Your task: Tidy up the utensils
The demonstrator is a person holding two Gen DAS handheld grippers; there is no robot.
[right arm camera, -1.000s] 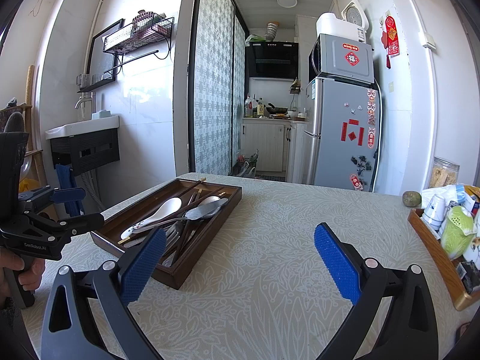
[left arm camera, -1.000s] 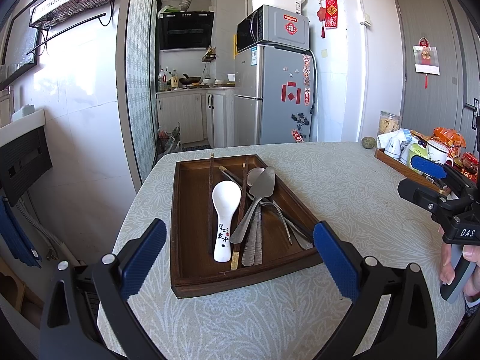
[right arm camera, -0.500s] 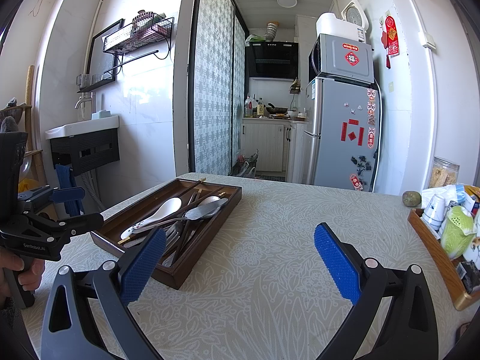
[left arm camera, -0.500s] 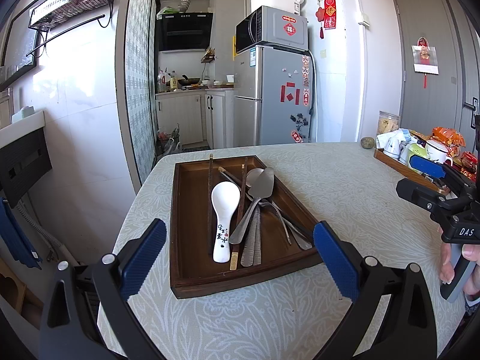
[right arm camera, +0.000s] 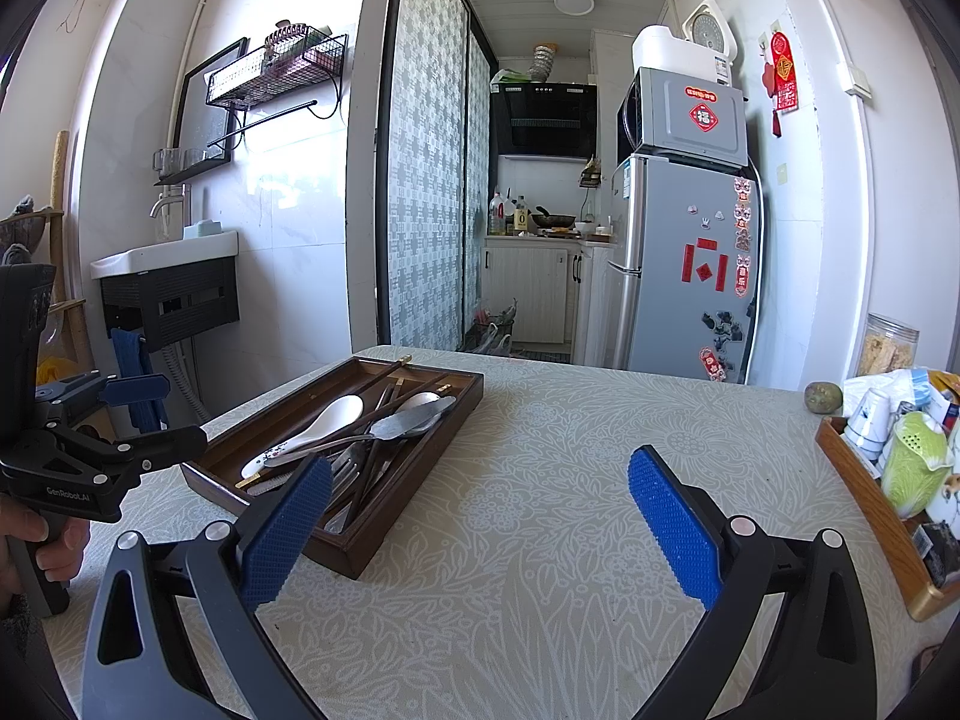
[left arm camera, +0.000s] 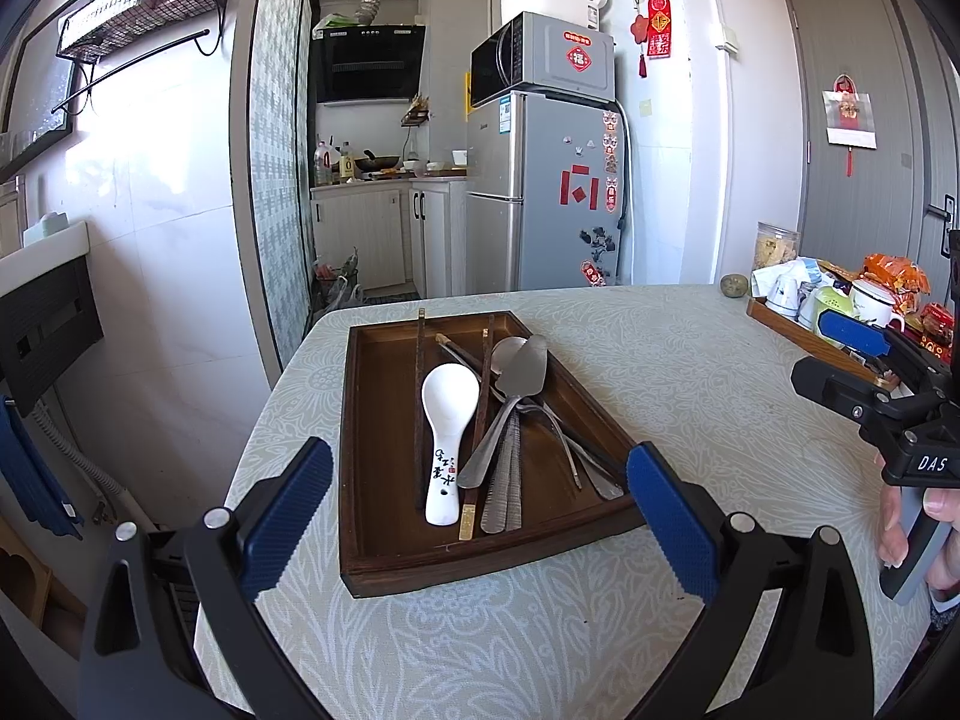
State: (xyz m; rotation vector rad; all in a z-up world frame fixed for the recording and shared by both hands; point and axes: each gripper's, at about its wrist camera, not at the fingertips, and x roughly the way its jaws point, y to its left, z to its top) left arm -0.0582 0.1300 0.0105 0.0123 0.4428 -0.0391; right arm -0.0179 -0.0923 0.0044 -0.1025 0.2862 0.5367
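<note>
Dark wooden tray (left arm camera: 384, 564) sits near the tabletop's left edge, long axis running front to back, all utensils piled loose in it with no dividers. Contents: white ceramic spoon (left arm camera: 447, 420) with painted characters on the handle, lying left of centre, bowl toward the far end; dark chopsticks (left arm camera: 420, 408) with gold-tipped ends, one left of the spoon with its far tip poking over the tray's far rim, others crossing under the metal pieces; steel cake server (left arm camera: 525, 369) overlapping a metal spoon (left arm camera: 503, 354) at the far right; further steel handles fanned toward the near right corner, what they are can't be told. Tray's left third is bare wood. Left gripper (left arm camera: 480, 516) hovers over the tabletop's near edge just in front of the tray, blue pads (left arm camera: 288, 516) spread wide, roughly a tray-width apart, nothing between them. Right gripper (right arm camera: 480, 516) is over open tablecloth (right arm camera: 540, 480) to the right of the tray, fingers equally wide apart, empty; a hand (left arm camera: 918, 516) grips its handle. Second, lighter wooden tray (right arm camera: 870, 504) at the tabletop's right edge holds white cups (right arm camera: 867, 420), a green cabbage-shaped teapot (right arm camera: 915, 462) and snack packets (left arm camera: 894, 279). Clear jar (right arm camera: 888, 348) and a small round greenish object (right arm camera: 823, 397) stand beyond it at the far right edge.
</note>
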